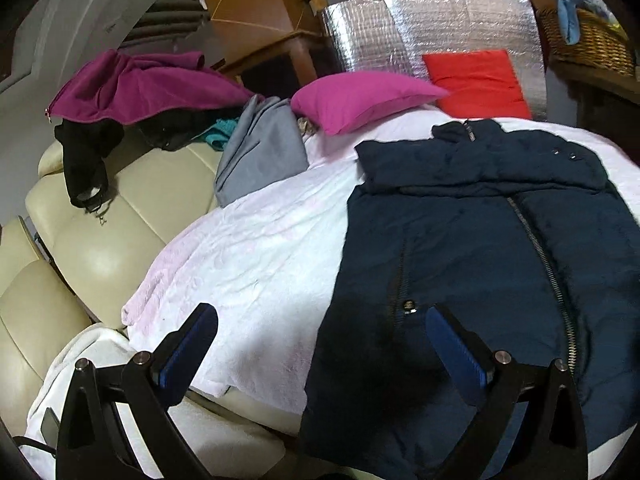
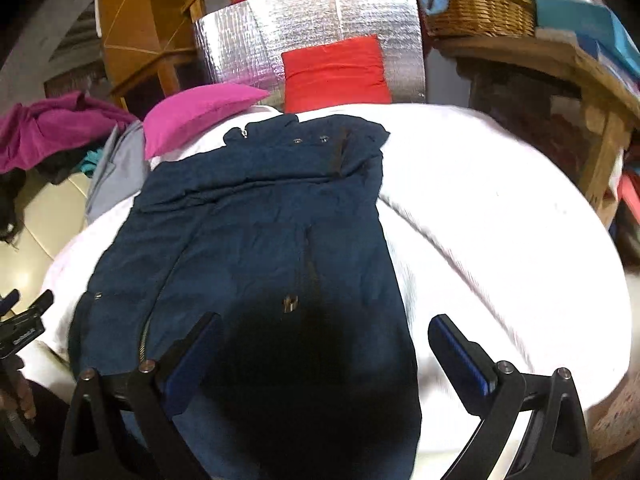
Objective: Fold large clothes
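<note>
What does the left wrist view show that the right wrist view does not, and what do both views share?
Only the left wrist view shows the black garment hanging over the cream sofa.

Only the right wrist view shows the blue box beside the wicker basket, and the blanket's right side.

Both show the navy jacket flat on the white blanket, the pink pillow, the red cushion, and open jaws.
</note>
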Demonstrator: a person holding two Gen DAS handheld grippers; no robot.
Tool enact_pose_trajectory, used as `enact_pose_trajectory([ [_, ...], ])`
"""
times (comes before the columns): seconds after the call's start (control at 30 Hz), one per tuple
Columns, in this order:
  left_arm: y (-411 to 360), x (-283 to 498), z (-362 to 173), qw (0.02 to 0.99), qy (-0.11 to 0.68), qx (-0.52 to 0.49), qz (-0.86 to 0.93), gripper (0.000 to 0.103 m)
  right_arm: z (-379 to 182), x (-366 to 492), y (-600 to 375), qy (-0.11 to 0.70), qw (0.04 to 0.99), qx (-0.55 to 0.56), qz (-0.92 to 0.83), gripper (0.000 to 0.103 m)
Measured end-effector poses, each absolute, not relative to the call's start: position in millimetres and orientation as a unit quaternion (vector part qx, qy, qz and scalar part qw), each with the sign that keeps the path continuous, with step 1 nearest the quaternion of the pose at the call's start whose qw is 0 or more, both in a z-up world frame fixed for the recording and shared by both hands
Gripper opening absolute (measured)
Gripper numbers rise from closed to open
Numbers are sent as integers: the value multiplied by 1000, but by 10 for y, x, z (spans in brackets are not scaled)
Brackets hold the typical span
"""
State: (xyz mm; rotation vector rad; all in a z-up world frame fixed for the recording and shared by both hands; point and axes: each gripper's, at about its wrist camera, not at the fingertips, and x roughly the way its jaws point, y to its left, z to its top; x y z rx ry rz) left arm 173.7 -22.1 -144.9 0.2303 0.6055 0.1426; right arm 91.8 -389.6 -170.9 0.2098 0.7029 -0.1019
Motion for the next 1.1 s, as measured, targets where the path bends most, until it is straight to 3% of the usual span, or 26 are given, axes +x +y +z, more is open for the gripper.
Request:
enact_pose_trajectory([
  [0.7, -363, 1469, -1074, 958, 269, 87, 36, 103, -1838, 610, -3883, 349, 916, 196, 14, 103],
  [1.1, -374, 1538, -1185, 952, 293, 85, 36, 103, -1887, 584, -3988, 358, 908, 217, 4, 103],
])
